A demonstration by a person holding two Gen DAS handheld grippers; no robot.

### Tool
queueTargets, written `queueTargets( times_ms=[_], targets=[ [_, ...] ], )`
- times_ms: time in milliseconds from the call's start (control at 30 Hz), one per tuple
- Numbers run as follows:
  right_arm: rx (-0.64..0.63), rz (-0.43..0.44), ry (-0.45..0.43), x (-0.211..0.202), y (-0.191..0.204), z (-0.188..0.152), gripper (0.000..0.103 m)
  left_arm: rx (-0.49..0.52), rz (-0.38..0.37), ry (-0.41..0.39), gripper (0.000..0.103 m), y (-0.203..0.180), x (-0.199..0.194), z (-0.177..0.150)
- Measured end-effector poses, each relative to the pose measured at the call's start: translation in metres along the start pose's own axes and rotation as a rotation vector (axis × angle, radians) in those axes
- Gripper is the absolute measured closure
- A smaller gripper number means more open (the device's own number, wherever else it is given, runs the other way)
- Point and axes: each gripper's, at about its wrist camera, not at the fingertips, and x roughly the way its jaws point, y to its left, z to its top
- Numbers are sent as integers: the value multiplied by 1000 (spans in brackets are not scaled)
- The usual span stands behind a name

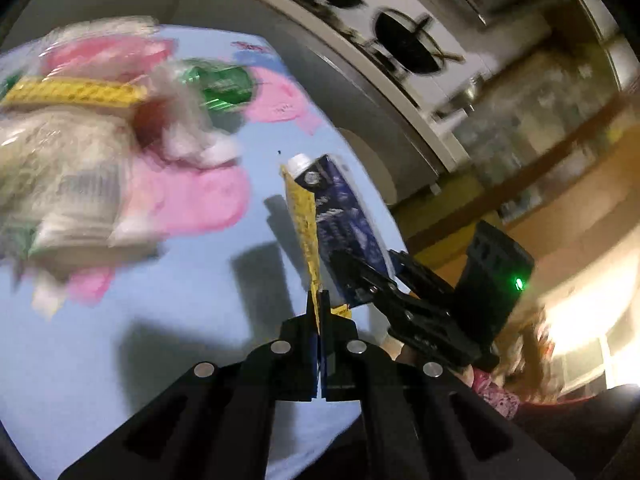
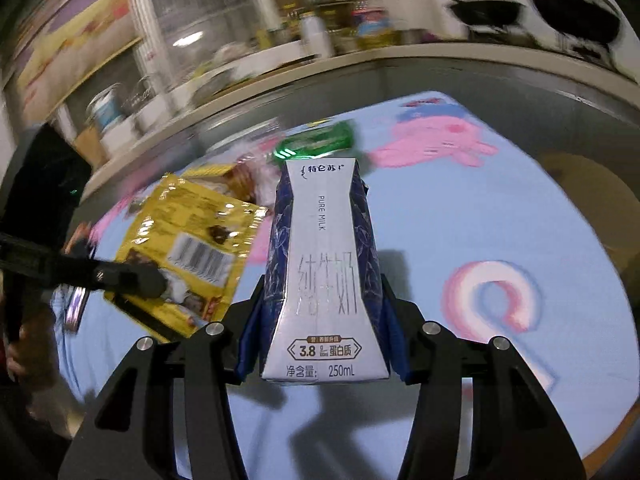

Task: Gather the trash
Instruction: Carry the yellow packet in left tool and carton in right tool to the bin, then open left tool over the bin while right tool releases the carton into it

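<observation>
Clamped flat between the closed jaws of the left gripper [image 1: 319,300] is a thin yellow wrapper [image 1: 305,220], which the left wrist view shows only edge-on, as a narrow crinkled strip rising from the fingertips. The right wrist view gives its broad face: a glossy yellow snack wrapper [image 2: 188,248] with a white barcode panel and dark printed pieces, its small text too blurred to read, held up above the table by the left gripper's fingers [image 2: 136,280] reaching in from the left edge.

The right gripper [image 2: 326,300] holds a milk carton [image 2: 324,280] by its navy side panels, the carton lifted off the tablecloth [image 2: 480,208] with its base toward the camera. Only this view lets the label be read: "PURE MILK" down the white front, large pale Chinese characters below it, "3.8" in a badge, and "250mL" at the bottom edge. From the left wrist the same carton [image 1: 344,232] shows its dark blue side and a white screw cap (no lettering legible there), with the right gripper [image 1: 396,292] gripping it just beside the wrapper.

The left wrist view alone shows a blurred heap of clear and pink-tinted plastic packaging [image 1: 80,152] with a yellow band, lying on the light blue cartoon tablecloth. Both views catch a green packet [image 2: 320,144] further back on the cloth, its print unreadable, and dark pans [image 1: 404,44] on the counter beyond.
</observation>
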Motion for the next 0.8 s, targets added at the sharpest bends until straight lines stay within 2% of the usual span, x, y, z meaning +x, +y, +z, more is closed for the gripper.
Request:
queueTargets(
  times_ms=[67,233,333,467,633,700,800],
  targets=[
    [68,-30,-17,-5,-27,10,53,83,10,20,102,-21,21,22],
    [315,-101,-59,-18,-122,37,53,231,-7,75,102,-73,93,85],
    [486,-127,-74,-22,-184,50,53,314,18,93,102,-101,141,121],
    [609,-194,-85,-18,-248,67,53,361,73,122,102,-121,204,163],
    [654,-239,-56,-3,-282,74,50,383,160,166,101,-126,268,187],
    [652,-256,-58,1,-289,75,43,388,202,179,101,-124,283,190],
    [621,-280,-71,2,-287,74,41,376,225,198,98,-123,297,192]
  ],
)
